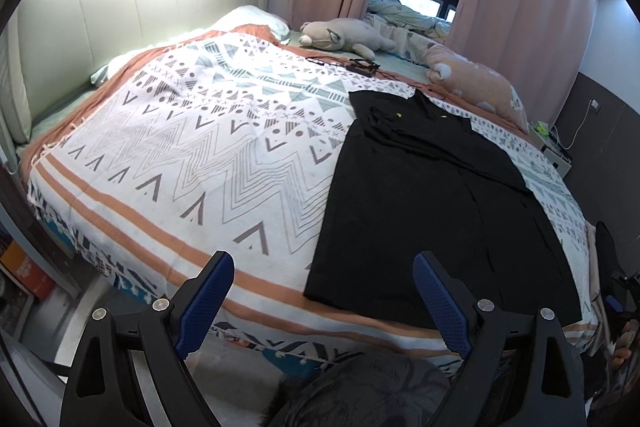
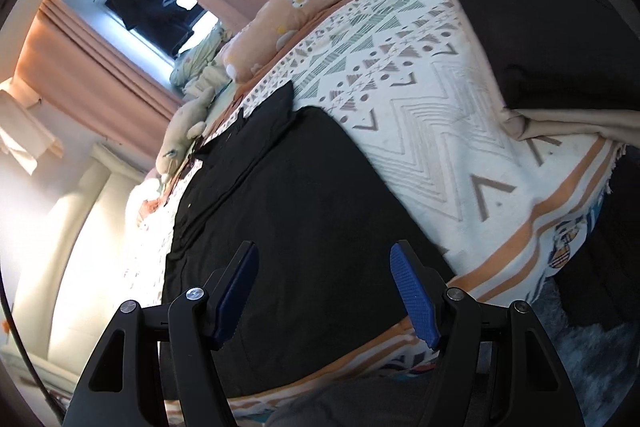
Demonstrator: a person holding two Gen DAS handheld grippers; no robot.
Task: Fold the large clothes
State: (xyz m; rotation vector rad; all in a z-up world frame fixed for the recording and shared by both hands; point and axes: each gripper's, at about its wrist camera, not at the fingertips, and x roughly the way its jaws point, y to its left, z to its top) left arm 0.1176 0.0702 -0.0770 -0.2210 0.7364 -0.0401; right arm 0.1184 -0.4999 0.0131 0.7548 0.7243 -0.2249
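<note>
A large black garment (image 1: 424,203) lies flat on the patterned bedspread (image 1: 192,147), folded lengthwise, its collar end toward the far side. My left gripper (image 1: 324,267) hangs open above the bed's near edge, at the garment's near left corner, with nothing between its blue pads. In the right wrist view the same black garment (image 2: 296,203) fills the middle, with the patterned bedspread (image 2: 420,115) to its right. My right gripper (image 2: 324,259) is open over the garment's near hem, its pads apart from the cloth.
Plush toys (image 1: 344,35) and a pink pillow (image 1: 476,83) lie along the far side by the curtains. A small black device (image 1: 362,67) rests on the bedspread. Folded dark and beige clothes (image 2: 560,39) sit at the bed's right corner. A padded headboard (image 1: 120,3) stands left.
</note>
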